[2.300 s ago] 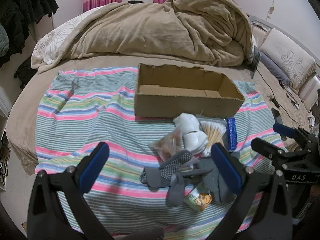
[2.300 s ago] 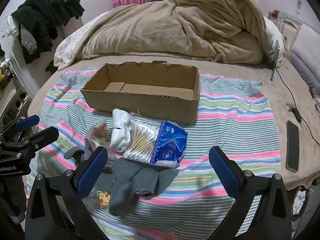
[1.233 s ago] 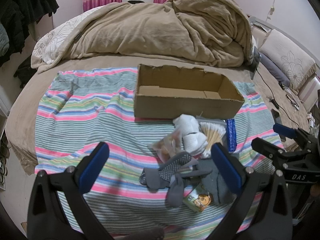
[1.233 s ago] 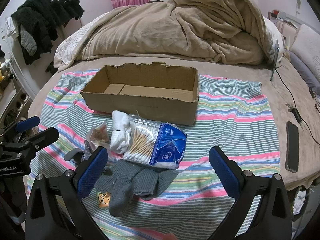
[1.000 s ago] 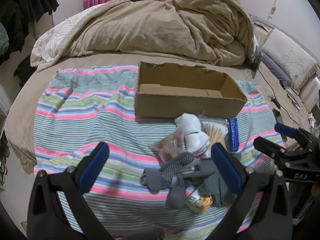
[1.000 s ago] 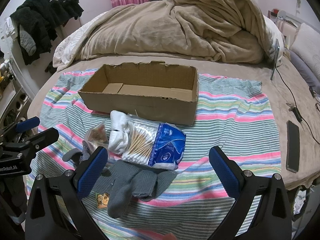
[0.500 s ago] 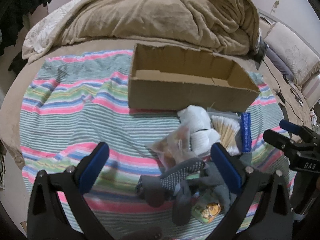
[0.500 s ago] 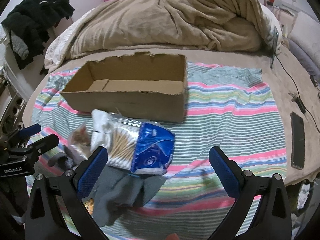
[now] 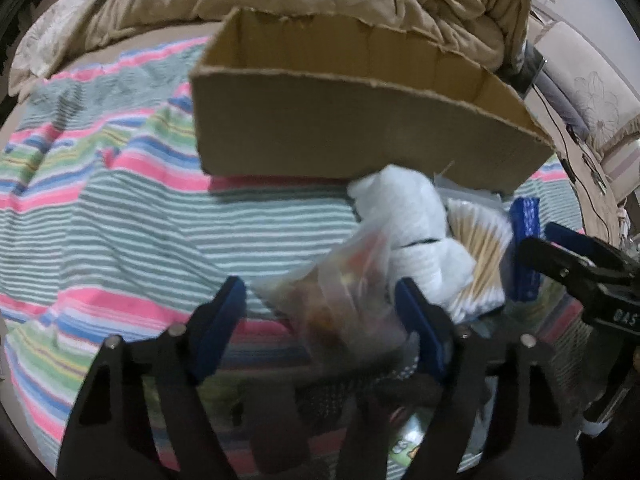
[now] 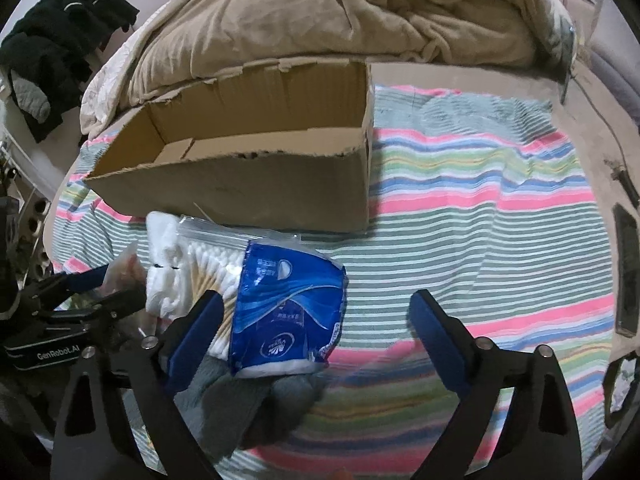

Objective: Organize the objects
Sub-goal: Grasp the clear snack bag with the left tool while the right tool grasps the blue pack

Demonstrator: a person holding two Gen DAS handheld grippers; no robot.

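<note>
Straddling clear crinkly snack bag (image 9: pixel 340 296): left gripper (image 9: pixel 320 312) jaws apart; right gripper (image 10: pixel 316 324) likewise. Light, slippery film; pinch mid-body.

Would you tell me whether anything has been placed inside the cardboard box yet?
No, the right wrist view shows the cardboard box with only its bare floor and inner flaps visible.

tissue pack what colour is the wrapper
Blue with white print, on the tissue pack; clearest in the right wrist view.
</note>
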